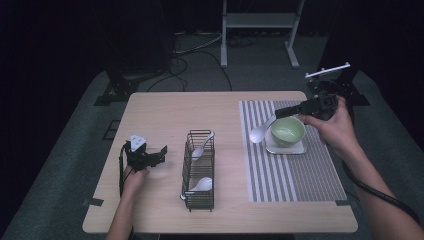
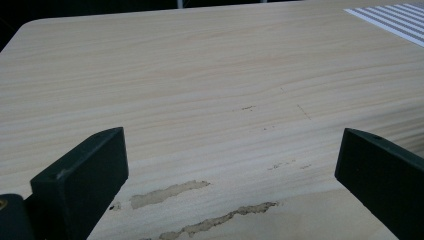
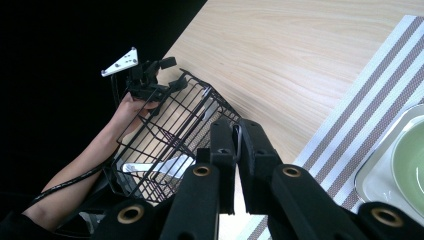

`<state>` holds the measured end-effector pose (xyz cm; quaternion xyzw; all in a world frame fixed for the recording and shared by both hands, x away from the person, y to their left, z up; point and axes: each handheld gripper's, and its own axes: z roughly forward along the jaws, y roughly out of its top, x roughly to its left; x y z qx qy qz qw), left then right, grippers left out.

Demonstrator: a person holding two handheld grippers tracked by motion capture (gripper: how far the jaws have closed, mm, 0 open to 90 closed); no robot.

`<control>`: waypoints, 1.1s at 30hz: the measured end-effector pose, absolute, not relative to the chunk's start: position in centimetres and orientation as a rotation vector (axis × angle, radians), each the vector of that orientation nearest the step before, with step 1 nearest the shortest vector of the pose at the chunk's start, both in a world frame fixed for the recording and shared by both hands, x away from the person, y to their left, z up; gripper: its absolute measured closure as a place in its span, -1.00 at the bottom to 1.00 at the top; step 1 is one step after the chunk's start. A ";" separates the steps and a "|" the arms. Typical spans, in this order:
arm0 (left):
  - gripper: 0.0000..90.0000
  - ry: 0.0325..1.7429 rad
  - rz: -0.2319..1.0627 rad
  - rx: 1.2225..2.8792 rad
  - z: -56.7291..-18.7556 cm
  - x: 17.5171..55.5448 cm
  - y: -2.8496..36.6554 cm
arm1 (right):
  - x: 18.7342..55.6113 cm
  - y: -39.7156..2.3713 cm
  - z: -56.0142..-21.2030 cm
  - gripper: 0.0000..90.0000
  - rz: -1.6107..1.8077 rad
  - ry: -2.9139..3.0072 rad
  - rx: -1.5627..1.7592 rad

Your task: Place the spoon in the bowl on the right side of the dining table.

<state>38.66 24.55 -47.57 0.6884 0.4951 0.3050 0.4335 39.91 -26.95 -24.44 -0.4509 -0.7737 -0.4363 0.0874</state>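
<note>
Right gripper (image 1: 285, 112) fingers clamping white spoon (image 1: 260, 132), green bowl (image 1: 288, 131), no legible writing

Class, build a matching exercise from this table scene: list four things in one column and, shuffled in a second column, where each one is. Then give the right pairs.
Things
1. green bowl
2. wire basket
3. spoon in the right gripper
4. left gripper

Places
A. over bare wood, jaws open
B. on a white tray on the striped mat
C. mid-table, holding two white spoons
D. beside the bowl, over the mat

Pairs: 1-B, 2-C, 3-D, 4-A
</note>
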 end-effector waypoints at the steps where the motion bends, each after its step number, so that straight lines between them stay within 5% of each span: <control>1: -1.00 1.233 0.760 1.717 -47.6 38.7 24.6 | 40.0 -27.1 -24.5 0.89 -1.300 -2.301 -1.347; 33: -1.00 1.234 0.760 1.720 -47.6 38.7 24.5 | 41.1 -30.0 -25.6 0.90 -1.310 -2.231 -1.460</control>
